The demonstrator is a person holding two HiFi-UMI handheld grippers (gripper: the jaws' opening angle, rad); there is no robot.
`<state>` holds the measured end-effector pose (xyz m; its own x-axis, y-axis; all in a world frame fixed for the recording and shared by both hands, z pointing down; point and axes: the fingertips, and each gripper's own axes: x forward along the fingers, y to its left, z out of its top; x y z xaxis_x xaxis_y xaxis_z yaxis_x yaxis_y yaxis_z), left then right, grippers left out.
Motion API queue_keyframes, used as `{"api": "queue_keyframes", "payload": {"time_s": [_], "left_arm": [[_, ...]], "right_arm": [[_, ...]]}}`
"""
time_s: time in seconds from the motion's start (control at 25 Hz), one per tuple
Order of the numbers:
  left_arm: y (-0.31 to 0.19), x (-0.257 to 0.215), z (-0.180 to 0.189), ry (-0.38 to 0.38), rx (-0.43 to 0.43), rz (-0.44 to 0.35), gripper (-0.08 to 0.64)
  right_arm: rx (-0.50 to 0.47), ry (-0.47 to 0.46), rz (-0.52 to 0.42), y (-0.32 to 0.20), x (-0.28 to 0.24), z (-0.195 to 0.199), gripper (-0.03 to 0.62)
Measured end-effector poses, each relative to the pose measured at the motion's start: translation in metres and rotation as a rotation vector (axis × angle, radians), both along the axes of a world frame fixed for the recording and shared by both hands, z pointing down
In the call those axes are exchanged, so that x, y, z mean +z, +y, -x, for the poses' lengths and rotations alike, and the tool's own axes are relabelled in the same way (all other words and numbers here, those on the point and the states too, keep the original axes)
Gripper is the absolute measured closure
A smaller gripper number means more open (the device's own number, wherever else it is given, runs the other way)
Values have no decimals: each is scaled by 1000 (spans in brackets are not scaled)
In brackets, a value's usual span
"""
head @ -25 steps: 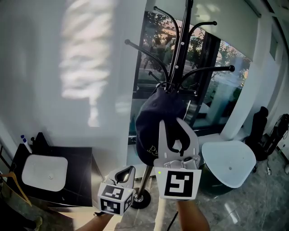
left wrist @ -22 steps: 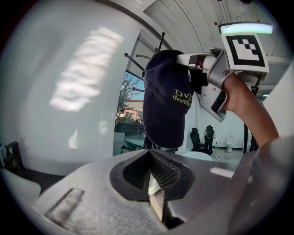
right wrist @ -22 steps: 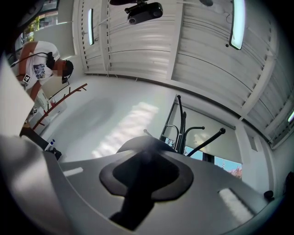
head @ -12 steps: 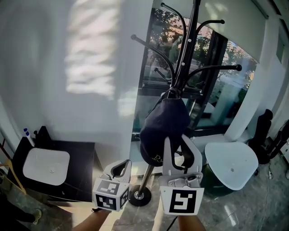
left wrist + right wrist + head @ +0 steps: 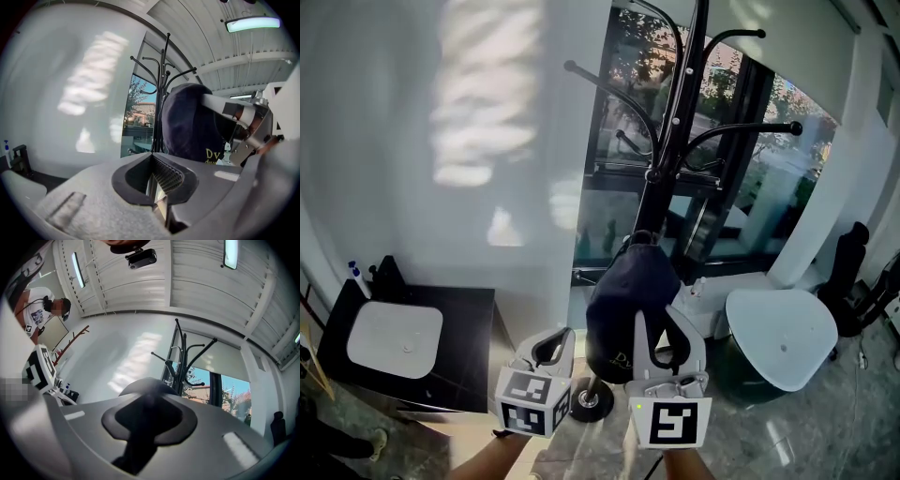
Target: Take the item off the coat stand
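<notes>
The right claw (image 5: pixel 668 339) is pinching the lower edge of the dark cap (image 5: pixel 623 291) and holds it below the hooks of the coat stand (image 5: pixel 680 84), in front of the pole. The left claw (image 5: pixel 548 352) is pressed together, empty, just beside

Two grippers, the left gripper (image 5: pixel 558 342) and right gripper (image 5: pixel 661 323), one cap (image 5: pixel 630 291), one coat stand (image 5: pixel 675 112).

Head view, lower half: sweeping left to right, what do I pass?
White basin → left gripper → right gripper clamping the cap → white round table.
</notes>
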<state>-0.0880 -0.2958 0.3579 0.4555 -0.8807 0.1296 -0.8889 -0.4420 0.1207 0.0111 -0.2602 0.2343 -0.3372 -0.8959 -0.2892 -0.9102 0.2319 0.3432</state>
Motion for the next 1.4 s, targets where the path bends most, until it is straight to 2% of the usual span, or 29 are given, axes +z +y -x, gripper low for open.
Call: {"api": "queue_keyframes", "payload": {"time_s": [0.24, 0.44, 0.56, 1.4], "left_arm": [[4, -2, -18, -8, 20, -20, 565], [10, 3, -32, -32, 40, -43, 563], [13, 3, -39, -44, 52, -48, 563], [22, -1, -40, -50, 51, -56, 563]], "right_arm": [[24, -52, 141, -9, 49, -21, 515], [9, -114, 233, -11, 80, -30, 515], [17, -117, 268, -12, 94, -33, 515], [12, -131, 301, -6, 103, -31, 515]]}}
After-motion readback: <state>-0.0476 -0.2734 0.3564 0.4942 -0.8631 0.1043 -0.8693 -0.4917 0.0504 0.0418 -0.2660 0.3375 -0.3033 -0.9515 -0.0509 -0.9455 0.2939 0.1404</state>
